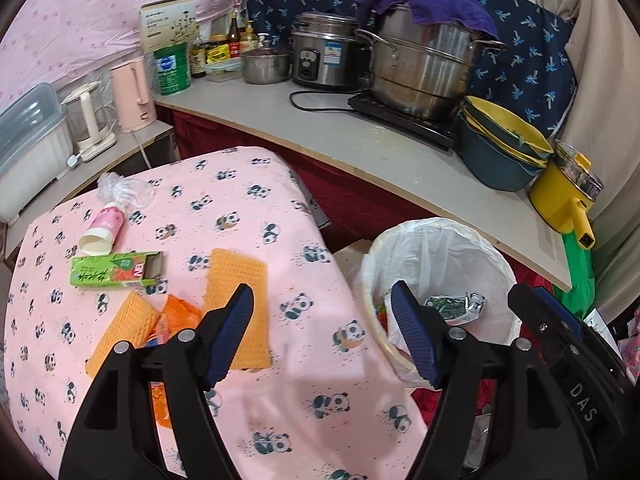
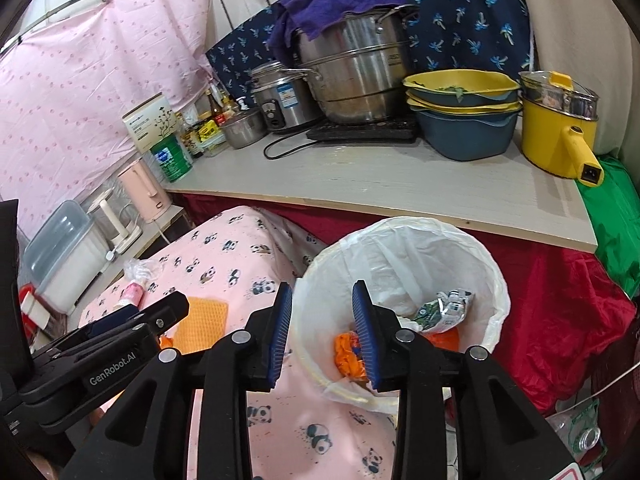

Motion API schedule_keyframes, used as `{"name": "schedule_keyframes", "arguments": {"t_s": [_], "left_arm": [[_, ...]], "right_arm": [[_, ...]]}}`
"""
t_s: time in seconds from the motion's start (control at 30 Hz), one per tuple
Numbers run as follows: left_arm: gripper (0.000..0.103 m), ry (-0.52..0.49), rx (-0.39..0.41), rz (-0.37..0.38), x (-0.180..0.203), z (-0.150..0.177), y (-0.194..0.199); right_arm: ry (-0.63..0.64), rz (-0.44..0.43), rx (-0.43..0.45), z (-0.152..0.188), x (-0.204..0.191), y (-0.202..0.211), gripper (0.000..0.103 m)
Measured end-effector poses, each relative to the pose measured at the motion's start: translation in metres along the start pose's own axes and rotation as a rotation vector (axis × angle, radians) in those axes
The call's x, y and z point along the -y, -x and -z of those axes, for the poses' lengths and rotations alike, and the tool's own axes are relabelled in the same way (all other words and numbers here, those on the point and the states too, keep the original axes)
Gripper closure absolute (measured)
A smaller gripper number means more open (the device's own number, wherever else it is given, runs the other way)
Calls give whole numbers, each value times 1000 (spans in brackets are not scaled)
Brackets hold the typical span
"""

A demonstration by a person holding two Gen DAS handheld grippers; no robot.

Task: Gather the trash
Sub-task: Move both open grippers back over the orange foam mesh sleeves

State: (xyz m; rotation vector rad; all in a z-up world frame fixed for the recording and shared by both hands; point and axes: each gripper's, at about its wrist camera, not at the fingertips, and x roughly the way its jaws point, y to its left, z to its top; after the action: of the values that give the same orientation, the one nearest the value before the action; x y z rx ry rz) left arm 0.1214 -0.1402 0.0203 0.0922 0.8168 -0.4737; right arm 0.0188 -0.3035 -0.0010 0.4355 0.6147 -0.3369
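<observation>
The table under a pink panda cloth [image 1: 280, 220] carries a green carton [image 1: 116, 272], a pink and white tube [image 1: 102, 228], a clear plastic bag [image 1: 124, 192], two orange foam nets [image 1: 236, 300] and an orange wrapper [image 1: 180, 312]. My left gripper [image 1: 324, 332] is open and empty above the table's right edge. Beside the table stands a bin with a white liner [image 2: 400, 248]. In it lie a silver and green wrapper [image 2: 444, 308] and an orange wrapper [image 2: 346, 354]. My right gripper [image 2: 323, 334] is open and empty over the bin's near rim.
Behind the bin runs a counter [image 2: 400, 184] with a big steel pot [image 2: 352, 76], a rice cooker [image 2: 280, 96], stacked yellow and blue bowls [image 2: 464, 120] and a yellow electric pot [image 2: 556, 136]. A pink kettle [image 1: 132, 92] and a white box stand on a side shelf at left.
</observation>
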Motion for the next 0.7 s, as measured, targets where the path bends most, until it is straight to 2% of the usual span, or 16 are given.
{"name": "schedule_keyframes", "arguments": {"t_s": [0.23, 0.37, 0.7], "left_arm": [[35, 66, -1, -44, -44, 9, 9], [32, 113, -9, -73, -71, 15, 13], [29, 195, -29, -145, -135, 37, 20]], "right_arm": [[59, -40, -16, 5, -36, -2, 71], [91, -63, -24, 8, -59, -4, 63], [150, -113, -59, 23, -104, -13, 57]]}}
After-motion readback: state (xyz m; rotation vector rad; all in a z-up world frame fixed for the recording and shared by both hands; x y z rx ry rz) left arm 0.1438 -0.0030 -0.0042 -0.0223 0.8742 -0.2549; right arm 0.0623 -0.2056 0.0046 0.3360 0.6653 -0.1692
